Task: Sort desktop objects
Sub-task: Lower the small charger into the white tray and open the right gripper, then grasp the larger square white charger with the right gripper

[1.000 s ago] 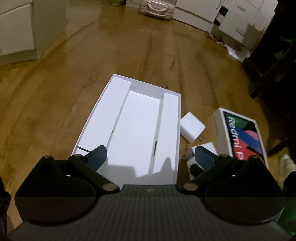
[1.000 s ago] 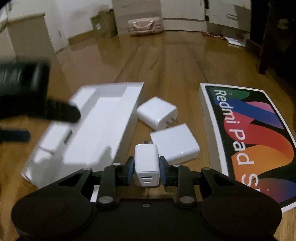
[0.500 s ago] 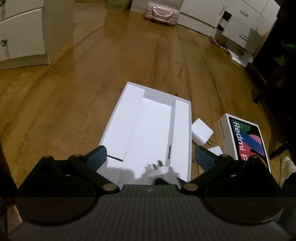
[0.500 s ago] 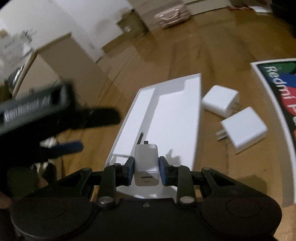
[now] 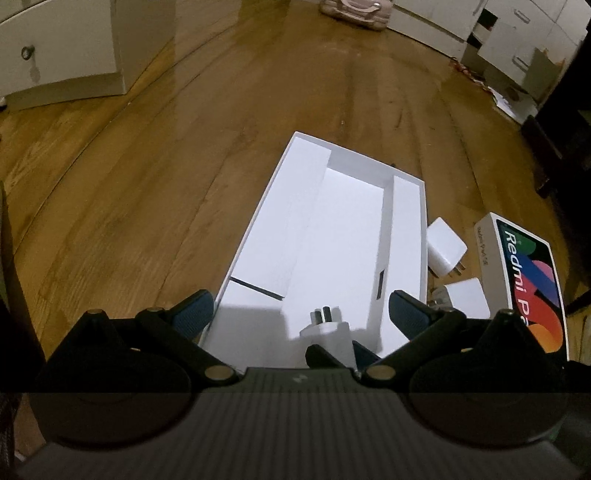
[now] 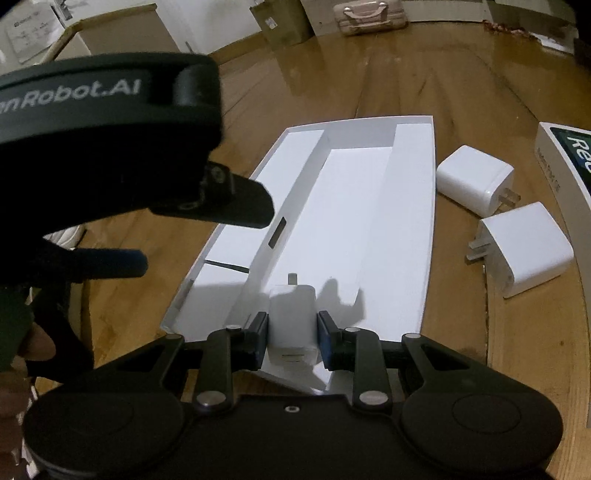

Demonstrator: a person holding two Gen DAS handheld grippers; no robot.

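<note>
My right gripper (image 6: pixel 291 334) is shut on a small white charger (image 6: pixel 292 317), held over the near end of the open white box tray (image 6: pixel 430 192); charger (image 5: pixel 327 332) and tray (image 5: pixel 423 229) also show in the left wrist view. My left gripper (image 5: pixel 299 310) is open and empty above the tray's near end, and shows at the left of the right wrist view (image 6: pixel 184 229). Two more white chargers (image 6: pixel 474 184) (image 6: pixel 524 249) lie on the wood to the right of the tray.
A Redmi Pad box lid (image 5: pixel 528 280) lies right of the chargers, also in the right wrist view (image 6: pixel 569 158). White cabinets (image 5: pixel 66 48) stand at the far left, a pink case (image 5: pixel 354 9) at the back, drawers (image 5: pixel 517 44) at the far right.
My right gripper has carried the small charger left from beside the other chargers to over the tray's near end. My left gripper has risen and pulled back, staying open.
</note>
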